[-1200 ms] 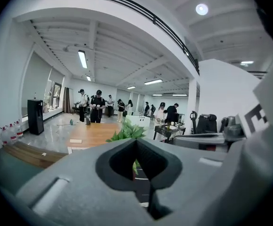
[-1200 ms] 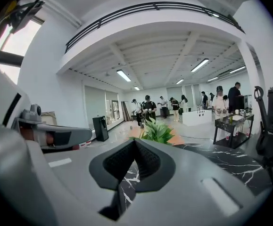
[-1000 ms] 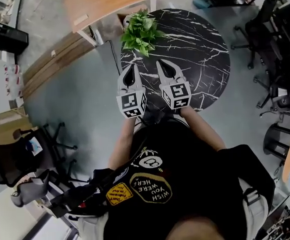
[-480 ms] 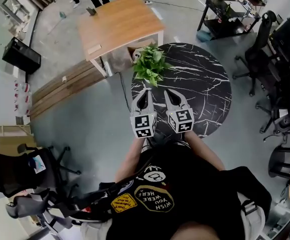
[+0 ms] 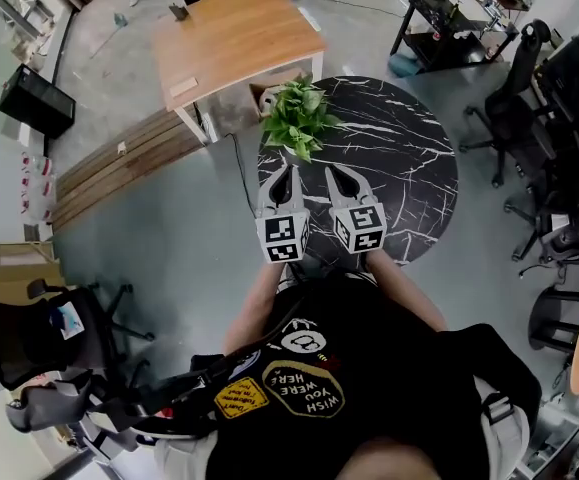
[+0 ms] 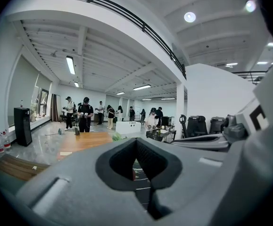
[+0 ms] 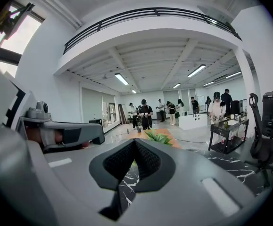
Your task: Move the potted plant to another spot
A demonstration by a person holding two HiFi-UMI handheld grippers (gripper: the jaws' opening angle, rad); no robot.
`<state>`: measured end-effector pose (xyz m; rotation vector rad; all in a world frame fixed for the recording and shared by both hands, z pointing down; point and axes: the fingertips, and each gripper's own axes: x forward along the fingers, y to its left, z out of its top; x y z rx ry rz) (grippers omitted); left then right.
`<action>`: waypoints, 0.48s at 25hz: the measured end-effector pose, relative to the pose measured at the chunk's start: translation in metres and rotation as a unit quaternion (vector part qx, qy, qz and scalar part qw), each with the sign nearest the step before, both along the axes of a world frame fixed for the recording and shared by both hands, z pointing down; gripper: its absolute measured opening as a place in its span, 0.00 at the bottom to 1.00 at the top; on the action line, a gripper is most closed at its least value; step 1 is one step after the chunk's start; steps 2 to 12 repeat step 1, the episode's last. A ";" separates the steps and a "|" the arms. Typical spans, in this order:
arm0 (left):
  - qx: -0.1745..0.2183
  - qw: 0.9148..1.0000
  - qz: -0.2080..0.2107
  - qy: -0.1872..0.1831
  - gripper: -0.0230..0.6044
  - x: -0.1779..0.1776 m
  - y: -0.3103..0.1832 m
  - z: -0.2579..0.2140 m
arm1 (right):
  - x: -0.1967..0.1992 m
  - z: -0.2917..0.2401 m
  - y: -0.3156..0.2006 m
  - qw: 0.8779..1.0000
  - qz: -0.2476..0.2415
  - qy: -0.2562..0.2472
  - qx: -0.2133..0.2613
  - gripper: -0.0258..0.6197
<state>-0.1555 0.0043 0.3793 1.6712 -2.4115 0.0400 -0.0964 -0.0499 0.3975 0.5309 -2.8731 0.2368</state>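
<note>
The potted plant [image 5: 294, 118] has bright green leaves and stands at the far left edge of the round black marble table [image 5: 409, 158]. My left gripper [image 5: 287, 172] and right gripper [image 5: 336, 176] hover side by side over the table's near part, just short of the plant and apart from it. Both are shut with nothing between the jaws. In the left gripper view, past the closed left gripper [image 6: 137, 140], only a bit of the plant's leaves [image 6: 116, 136] shows. The right gripper view has the plant [image 7: 158, 136] just beyond the closed right gripper [image 7: 135, 141].
A wooden table [image 5: 234, 38] stands right behind the plant. Wooden planks [image 5: 119, 163] lie on the floor at left, near a black box [image 5: 34, 103]. Office chairs [image 5: 559, 98] crowd the right side, another chair [image 5: 29, 333] sits lower left. Several people [image 6: 84, 114] stand far off.
The head view has shifted, so more of the wooden table and the room behind it shows. Both grippers stay shut, side by side in front of the plant.
</note>
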 end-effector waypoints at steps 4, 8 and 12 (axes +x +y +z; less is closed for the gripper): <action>0.000 1.000 0.000 -0.001 0.04 -0.001 0.000 -0.001 | -0.001 -0.001 0.000 1.000 0.000 0.000 0.001 0.04; 0.000 1.000 0.000 -0.001 0.04 -0.001 0.000 -0.001 | -0.001 -0.001 0.000 1.000 0.000 0.000 0.001 0.04; 0.000 1.000 0.000 -0.001 0.04 -0.001 0.000 -0.001 | -0.001 -0.001 0.000 1.000 0.000 0.000 0.001 0.04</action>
